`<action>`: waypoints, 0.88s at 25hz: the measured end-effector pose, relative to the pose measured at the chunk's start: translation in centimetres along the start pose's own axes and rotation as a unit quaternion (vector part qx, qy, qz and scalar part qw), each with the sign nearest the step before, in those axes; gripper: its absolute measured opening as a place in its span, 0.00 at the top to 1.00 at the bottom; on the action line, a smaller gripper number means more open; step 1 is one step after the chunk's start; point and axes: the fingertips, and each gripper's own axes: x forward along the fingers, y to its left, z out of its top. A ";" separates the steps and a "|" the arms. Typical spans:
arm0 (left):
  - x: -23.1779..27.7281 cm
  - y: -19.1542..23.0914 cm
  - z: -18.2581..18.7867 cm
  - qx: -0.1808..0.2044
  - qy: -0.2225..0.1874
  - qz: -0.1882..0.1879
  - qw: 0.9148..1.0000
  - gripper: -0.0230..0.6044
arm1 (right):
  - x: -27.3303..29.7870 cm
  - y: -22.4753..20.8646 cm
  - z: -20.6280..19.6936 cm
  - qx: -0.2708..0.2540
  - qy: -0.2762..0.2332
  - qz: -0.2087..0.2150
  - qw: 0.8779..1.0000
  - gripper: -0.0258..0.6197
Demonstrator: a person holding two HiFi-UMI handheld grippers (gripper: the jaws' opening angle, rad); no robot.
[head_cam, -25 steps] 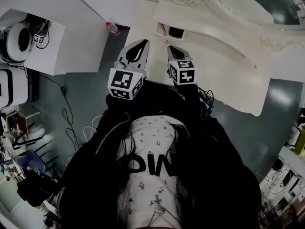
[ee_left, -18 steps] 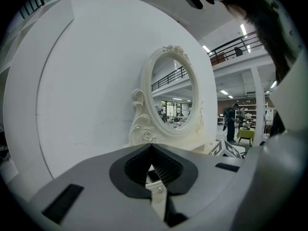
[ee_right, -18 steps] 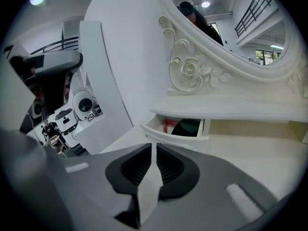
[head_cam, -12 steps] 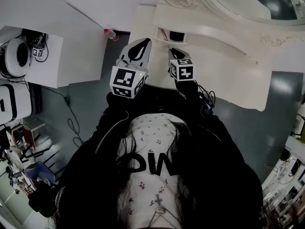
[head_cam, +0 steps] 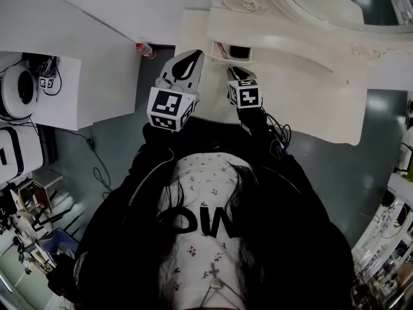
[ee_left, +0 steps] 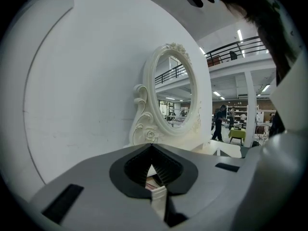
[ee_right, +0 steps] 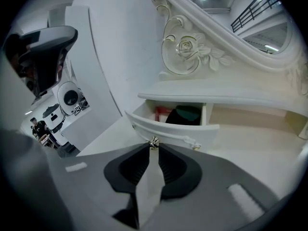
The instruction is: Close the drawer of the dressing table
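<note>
Here the right gripper (ee_right: 153, 147) has its jaws drawn nearly together, gripping nothing that can be made out, their tips right at the small metal knob (ee_right: 153, 141) on the drawer (ee_right: 173, 129). The drawer stands open just ahead of it in the dressing table (ee_right: 250, 138), with a dark green thing (ee_right: 186, 114) and a red thing (ee_right: 161, 112) inside. The left gripper (ee_left: 151, 147) is closed on nothing, the oval mirror (ee_left: 175, 97) rising beyond its tips.

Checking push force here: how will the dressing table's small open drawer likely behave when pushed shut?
The drawer looks rigid and small, with few items visible inside, so it is probably light and easy to slide. Its tiny metal knob, at the tips of the right hand-held gripper, looks rounded, so a push there might slip off.
</note>
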 end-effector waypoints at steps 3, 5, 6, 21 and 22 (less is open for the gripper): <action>0.5 0.5 0.0 0.000 0.000 -0.005 1.000 0.96 | 0.3 0.0 0.2 0.003 0.000 0.001 1.000 0.84; 0.8 0.6 0.0 0.001 0.002 -0.010 1.000 0.96 | 0.5 -0.1 0.4 0.003 0.001 0.002 1.000 0.84; 0.9 0.6 0.0 0.002 0.003 -0.012 1.000 0.96 | 0.6 -0.1 0.5 0.004 0.002 0.002 1.000 0.84; 2.3 1.4 -0.1 0.005 0.006 -0.035 0.999 0.96 | 1.6 -1.2 1.6 0.007 0.005 -0.017 1.000 0.83; 2.3 1.4 -0.2 0.005 0.006 -0.036 0.999 0.96 | 1.7 -1.2 1.6 0.005 0.006 -0.017 1.000 0.83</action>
